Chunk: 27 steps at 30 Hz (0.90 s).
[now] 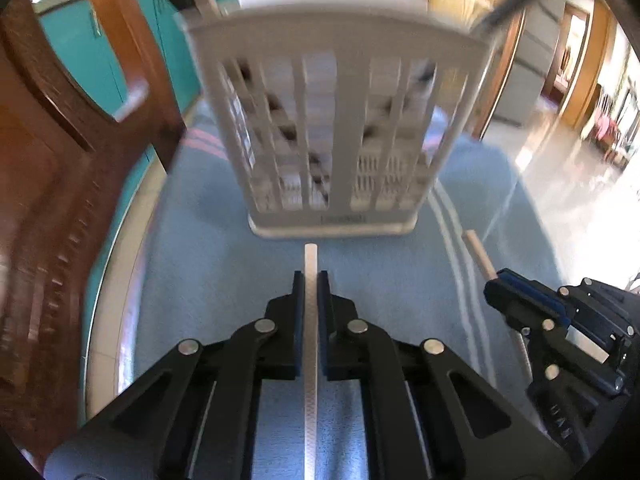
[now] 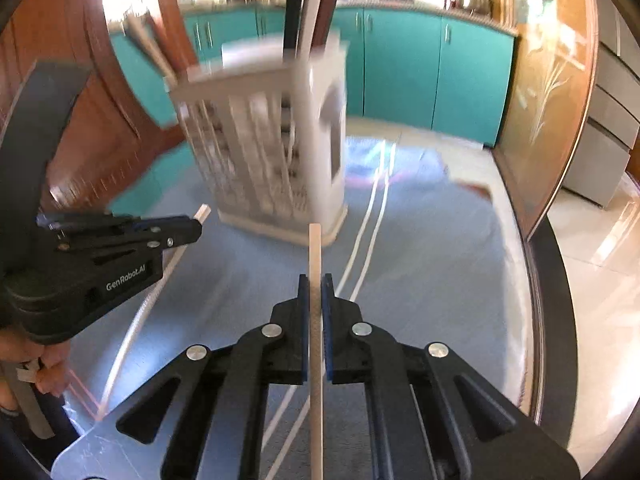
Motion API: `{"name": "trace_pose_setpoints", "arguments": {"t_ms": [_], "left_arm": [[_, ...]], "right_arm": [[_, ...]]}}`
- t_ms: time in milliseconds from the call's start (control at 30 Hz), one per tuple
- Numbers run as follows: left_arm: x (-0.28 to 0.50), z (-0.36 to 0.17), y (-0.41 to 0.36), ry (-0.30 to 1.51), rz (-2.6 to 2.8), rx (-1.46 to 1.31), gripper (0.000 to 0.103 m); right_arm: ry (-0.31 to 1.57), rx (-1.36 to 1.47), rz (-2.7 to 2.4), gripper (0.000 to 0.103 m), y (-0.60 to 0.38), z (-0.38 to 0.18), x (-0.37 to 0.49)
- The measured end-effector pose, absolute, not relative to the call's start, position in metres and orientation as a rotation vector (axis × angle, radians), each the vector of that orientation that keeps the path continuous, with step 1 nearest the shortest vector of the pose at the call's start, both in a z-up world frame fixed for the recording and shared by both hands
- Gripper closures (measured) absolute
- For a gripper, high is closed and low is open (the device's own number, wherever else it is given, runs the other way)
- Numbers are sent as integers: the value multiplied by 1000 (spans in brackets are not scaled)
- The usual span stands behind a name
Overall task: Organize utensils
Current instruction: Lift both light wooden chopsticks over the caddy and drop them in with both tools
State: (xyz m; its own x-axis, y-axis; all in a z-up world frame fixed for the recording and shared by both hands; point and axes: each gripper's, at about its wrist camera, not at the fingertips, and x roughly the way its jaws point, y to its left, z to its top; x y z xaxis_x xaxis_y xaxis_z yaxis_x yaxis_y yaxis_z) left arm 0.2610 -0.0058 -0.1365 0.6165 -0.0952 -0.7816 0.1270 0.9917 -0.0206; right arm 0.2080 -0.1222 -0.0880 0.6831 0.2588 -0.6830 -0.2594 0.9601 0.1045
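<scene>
A white slotted utensil caddy (image 1: 332, 128) stands upright on a blue cloth (image 1: 208, 248), a short way ahead of both grippers; it also shows in the right wrist view (image 2: 272, 148). My left gripper (image 1: 311, 280) is shut on a white utensil handle (image 1: 311, 264) that points at the caddy's base. My right gripper (image 2: 315, 282) is shut on a pale wooden utensil handle (image 2: 315, 248). The right gripper shows at the right of the left wrist view (image 1: 496, 284), and the left gripper at the left of the right wrist view (image 2: 198, 224). Several utensils (image 2: 308, 8) stand in the caddy.
A wooden chair (image 1: 80, 128) stands close on the left of the table. Teal cabinets (image 2: 432, 76) line the back wall. The round table's edge (image 2: 536, 280) curves along the right, with pale floor (image 2: 600, 280) beyond.
</scene>
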Motion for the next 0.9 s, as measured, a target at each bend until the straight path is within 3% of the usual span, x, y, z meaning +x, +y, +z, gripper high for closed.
{"name": "trace_pose_setpoints", "arguments": {"t_ms": [433, 600, 900], "left_arm": [[179, 6, 24, 508, -224, -28, 96], [169, 76, 41, 351, -251, -83, 96], [192, 141, 72, 111, -165, -214, 96]], "right_arm": [[427, 100, 406, 96, -162, 41, 148], [353, 167, 446, 96, -170, 95, 163], [178, 211, 386, 96, -158, 161, 208]]}}
